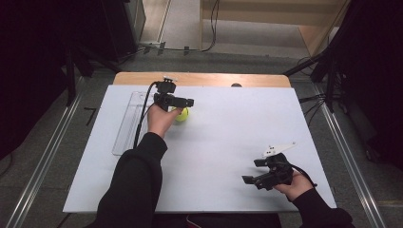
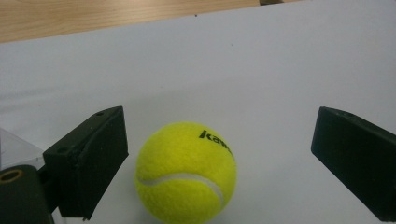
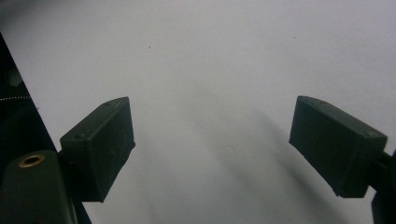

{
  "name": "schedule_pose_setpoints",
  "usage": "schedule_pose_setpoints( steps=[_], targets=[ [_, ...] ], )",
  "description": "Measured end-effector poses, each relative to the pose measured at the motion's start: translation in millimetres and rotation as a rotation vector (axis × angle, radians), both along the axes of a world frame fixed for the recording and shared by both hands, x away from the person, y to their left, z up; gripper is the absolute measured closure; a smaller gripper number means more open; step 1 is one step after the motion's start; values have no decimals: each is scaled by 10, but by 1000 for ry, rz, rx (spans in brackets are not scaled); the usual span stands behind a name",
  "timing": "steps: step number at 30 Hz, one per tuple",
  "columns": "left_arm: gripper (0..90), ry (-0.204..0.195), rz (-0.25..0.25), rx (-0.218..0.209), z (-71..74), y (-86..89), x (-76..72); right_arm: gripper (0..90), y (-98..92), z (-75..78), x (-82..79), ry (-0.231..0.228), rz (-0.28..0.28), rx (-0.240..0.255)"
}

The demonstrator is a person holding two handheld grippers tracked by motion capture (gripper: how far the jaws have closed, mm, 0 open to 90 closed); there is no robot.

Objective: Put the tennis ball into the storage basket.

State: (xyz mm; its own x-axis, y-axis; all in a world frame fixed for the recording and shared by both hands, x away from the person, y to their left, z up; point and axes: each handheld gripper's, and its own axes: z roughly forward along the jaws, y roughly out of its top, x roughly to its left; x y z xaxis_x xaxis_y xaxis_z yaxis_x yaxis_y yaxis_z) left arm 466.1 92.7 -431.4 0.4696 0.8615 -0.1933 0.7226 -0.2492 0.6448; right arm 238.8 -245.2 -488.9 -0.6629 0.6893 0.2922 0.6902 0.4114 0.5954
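A yellow tennis ball [image 1: 182,114] with black lettering rests on the white board [image 1: 228,137] toward the far left. My left gripper [image 1: 183,107] hangs over it. In the left gripper view the ball [image 2: 186,172] lies between the two black jaws of the left gripper [image 2: 219,135], nearer the left one, and there is a gap on both sides. The jaws stand wide and touch nothing. My right gripper [image 1: 252,171] is held low near the board's front right corner. It is open too [image 3: 212,126], with bare white board between its jaws.
A clear plastic tray [image 1: 126,123] lies along the board's left edge, just left of my left hand. A strip of wooden tabletop [image 1: 199,78] shows beyond the board's far edge, with a small dark object [image 1: 236,85] on it. Metal rails run along the floor on both sides.
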Motion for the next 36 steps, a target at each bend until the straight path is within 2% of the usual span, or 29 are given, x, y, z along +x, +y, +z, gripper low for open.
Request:
schedule_pose_setpoints(
  steps=[11,22,29,33,36],
  targets=[
    [42,1,20,14,-80,-17,36,120,0,11,-29,-5,-4,-4],
    [42,28,29,29,-198,-53,70,120,-4,10,-31,-7,1,-3],
    [42,30,40,41,-276,-46,70,120,-2,11,-33,-8,1,-5],
    [59,7,29,34,-270,-68,47,120,4,13,-38,-6,0,-5],
    [59,15,35,46,-295,-82,51,120,4,13,-37,-6,1,-5]
  ],
)
